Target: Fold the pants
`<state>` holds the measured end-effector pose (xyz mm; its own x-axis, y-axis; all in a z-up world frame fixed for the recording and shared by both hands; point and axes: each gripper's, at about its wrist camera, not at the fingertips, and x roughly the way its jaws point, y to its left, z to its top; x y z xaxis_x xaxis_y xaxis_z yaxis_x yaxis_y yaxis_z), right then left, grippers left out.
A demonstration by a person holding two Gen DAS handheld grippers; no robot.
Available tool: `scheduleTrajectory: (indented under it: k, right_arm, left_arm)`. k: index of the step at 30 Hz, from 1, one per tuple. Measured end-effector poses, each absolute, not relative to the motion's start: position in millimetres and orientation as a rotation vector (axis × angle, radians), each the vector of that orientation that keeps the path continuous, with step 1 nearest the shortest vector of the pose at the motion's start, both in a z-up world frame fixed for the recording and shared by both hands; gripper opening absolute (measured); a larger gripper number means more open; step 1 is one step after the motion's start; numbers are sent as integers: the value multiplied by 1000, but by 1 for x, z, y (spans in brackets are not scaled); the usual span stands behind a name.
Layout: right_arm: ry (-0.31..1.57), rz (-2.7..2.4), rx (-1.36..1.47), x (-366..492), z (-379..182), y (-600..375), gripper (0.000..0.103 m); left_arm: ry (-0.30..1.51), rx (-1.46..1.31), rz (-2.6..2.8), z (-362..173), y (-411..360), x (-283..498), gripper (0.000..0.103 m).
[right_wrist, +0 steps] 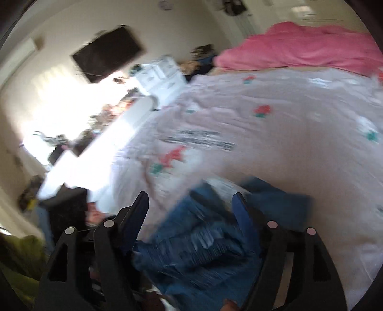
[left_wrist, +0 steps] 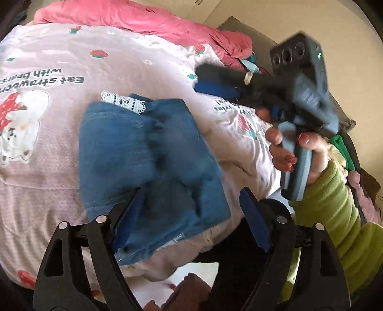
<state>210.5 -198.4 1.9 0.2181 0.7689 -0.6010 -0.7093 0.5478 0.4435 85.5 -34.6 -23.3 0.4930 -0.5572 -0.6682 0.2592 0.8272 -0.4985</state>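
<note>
Folded blue denim pants (left_wrist: 146, 165) with a white lace trim lie on the pink strawberry-print bedspread (left_wrist: 59, 167). My left gripper (left_wrist: 191, 203) is open, its jaws wide apart just above the near edge of the pants, holding nothing. My right gripper (left_wrist: 215, 79) shows in the left wrist view at the right, held in a hand with red nails, above the bed beyond the pants. In the blurred right wrist view my right gripper (right_wrist: 191, 203) is open over the pants (right_wrist: 203, 234), empty.
A crumpled pink blanket (left_wrist: 143, 21) lies at the far end of the bed. A dark wall screen (right_wrist: 107, 57) and a white cabinet (right_wrist: 160, 76) stand beyond the bed's left side. The person's green sleeve (left_wrist: 335, 215) is at the right.
</note>
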Motion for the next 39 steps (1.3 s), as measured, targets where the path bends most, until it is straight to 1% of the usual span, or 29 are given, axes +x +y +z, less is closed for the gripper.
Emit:
scheduleTrajectory:
  k: [5, 8, 12, 16, 23, 30, 32, 38, 39]
  right_arm:
    - [934, 942, 30, 202, -22, -210, 72]
    - [963, 901, -54, 198, -36, -194, 71]
    - [1009, 780, -203, 196, -58, -187, 71]
    - [1011, 754, -175, 196, -67, -196, 76]
    - [901, 700, -132, 177, -44, -217, 79]
    - [774, 673, -149, 131, -19, -242, 83]
    - [738, 692, -189, 110, -14, -240, 83]
    - [694, 864, -379, 51, -22, -200, 83]
    - [688, 895, -413, 43, -26, -190, 81]
  left_arm:
    - [889, -224, -322, -18, -25, 89, 75]
    - [931, -127, -245, -35, -30, 97, 75]
    - [984, -78, -231, -53, -46, 100, 75]
    - [977, -60, -236, -53, -49, 93, 75]
    - [965, -80, -250, -44, -47, 83, 76]
    - [924, -114, -266, -27, -37, 77, 81]
    - [912, -126, -257, -23, -29, 79, 83]
    - [934, -158, -189, -25, 1, 107, 83]
    - [953, -163, -197, -29, 2, 115, 79]
